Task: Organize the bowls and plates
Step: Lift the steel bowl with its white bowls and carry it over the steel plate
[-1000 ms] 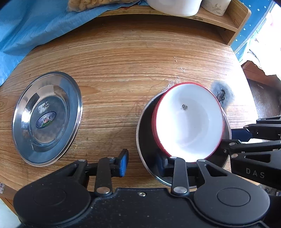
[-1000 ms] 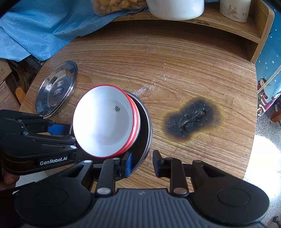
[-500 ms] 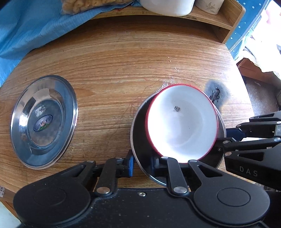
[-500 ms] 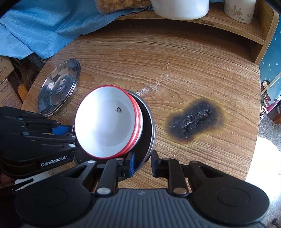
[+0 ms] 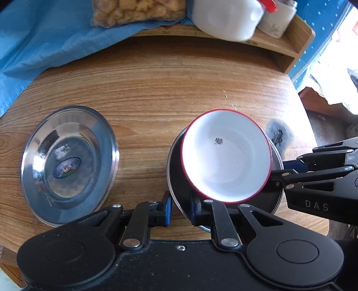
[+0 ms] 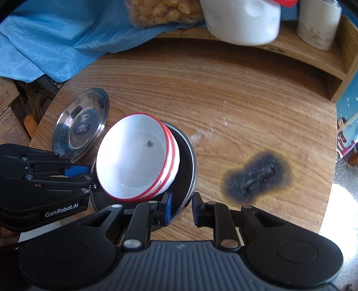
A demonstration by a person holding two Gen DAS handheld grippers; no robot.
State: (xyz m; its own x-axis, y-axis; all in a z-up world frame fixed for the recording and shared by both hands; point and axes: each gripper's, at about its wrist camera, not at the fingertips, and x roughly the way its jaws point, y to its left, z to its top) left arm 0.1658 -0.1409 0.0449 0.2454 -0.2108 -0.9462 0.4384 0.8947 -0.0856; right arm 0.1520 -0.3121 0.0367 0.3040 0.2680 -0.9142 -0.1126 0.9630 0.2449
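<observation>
A steel plate (image 5: 176,179) carries a stack of white bowls with red rims (image 5: 226,163). My left gripper (image 5: 180,208) is shut on the plate's near rim, one pad inside and one outside. In this view my right gripper (image 5: 288,170) grips the plate's right rim. The right wrist view shows the same plate (image 6: 189,170) with the bowls (image 6: 134,161) leaning left; my right gripper (image 6: 181,209) is shut on its rim, and my left gripper (image 6: 89,172) holds the far left side. A second steel plate (image 5: 67,165) (image 6: 80,127) lies flat on the round wooden table (image 5: 179,89).
A black burn mark (image 6: 257,176) scars the table to the right of the plate. A wooden shelf (image 6: 313,53) at the back holds a white jug (image 6: 241,20) and a jar (image 6: 317,22). A blue cloth (image 6: 56,38) drapes the back left. Cardboard boxes (image 6: 9,112) stand off the left edge.
Both grippers' jaws have closed onto the rim of the plate under the bowls. Both cameras have pulled up and back, and the plate with its bowls came along.
</observation>
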